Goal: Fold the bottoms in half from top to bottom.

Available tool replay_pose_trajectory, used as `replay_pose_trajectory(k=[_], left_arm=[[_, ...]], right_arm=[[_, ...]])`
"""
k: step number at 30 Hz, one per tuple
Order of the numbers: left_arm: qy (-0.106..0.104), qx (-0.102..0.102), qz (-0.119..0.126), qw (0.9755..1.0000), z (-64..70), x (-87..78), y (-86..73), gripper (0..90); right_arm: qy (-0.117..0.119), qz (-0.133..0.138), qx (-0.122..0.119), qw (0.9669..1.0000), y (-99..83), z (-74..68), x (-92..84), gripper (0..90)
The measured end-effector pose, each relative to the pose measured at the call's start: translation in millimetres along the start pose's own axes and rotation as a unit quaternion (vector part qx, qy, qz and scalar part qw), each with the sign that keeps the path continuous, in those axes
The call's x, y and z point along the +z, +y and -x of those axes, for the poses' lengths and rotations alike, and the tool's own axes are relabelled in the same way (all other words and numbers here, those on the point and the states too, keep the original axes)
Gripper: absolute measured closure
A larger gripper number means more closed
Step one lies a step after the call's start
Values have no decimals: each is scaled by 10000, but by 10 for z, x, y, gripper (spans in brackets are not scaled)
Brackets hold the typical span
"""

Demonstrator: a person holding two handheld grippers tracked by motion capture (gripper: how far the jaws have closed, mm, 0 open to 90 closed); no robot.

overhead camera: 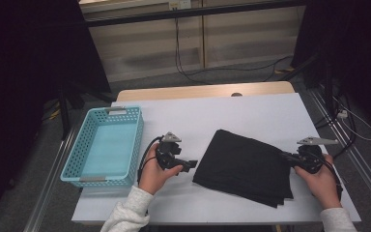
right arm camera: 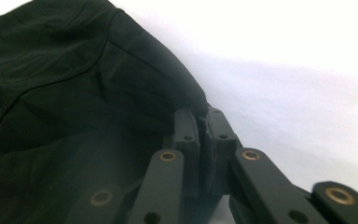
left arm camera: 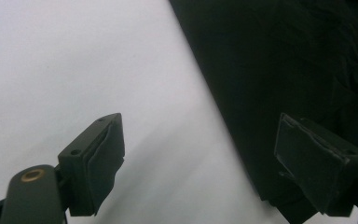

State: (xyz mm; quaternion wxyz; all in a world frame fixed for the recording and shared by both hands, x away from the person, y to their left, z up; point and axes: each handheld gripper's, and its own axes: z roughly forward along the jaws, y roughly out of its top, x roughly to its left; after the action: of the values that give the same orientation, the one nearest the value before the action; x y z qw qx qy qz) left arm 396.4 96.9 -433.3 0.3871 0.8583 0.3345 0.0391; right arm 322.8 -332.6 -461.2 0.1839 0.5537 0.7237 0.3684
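White table (overhead camera: 251, 108) from above: a folded black cloth (overhead camera: 244, 166) lies right of centre, a blue basket (overhead camera: 84, 140) at left. Left gripper (overhead camera: 189, 165) sits just beside the cloth's left edge, jaws apart. Left gripper view: jaws wide, nothing between. Right gripper view: right gripper (right arm camera: 204, 140) pinches the cloth's edge.

A light blue perforated basket (overhead camera: 84, 155) is sitting at the left side of the white-covered table (overhead camera: 251, 110), while black cables (overhead camera: 193, 72) are trailing across the grey floor (overhead camera: 232, 72) beyond its far wooden edge.
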Motion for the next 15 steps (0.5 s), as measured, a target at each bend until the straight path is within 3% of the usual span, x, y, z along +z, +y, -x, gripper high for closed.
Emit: replay_pose_trajectory(k=[2, 5, 7, 9, 12, 15], left_arm=[[-17, -5, 0, 10000, 6, 2, -3, 161], [3, -21, 10, 10000, 21, -6, -3, 160], [-57, -26, 24, 10000, 28, -9, 0, 159], [-71, 1, 6, 10000, 39, -8, 3, 158], [-109, 0, -6, 9999, 67, 5, -2, 157], [-119, 29, -33, 9999, 92, 6, -9, 156]], right_arm=[[-47, 3, -86, 10000, -3, -13, -8, 827], [-283, 177, -215, 9992, 3, 6, -34, 682], [-291, 312, -145, 9990, 12, 39, -65, 585], [-280, 331, -99, 9990, 12, 63, -61, 575], [-229, 90, 60, 9997, -22, 91, 4, 496], [-135, 125, 166, 9997, -46, 97, 15, 491]])
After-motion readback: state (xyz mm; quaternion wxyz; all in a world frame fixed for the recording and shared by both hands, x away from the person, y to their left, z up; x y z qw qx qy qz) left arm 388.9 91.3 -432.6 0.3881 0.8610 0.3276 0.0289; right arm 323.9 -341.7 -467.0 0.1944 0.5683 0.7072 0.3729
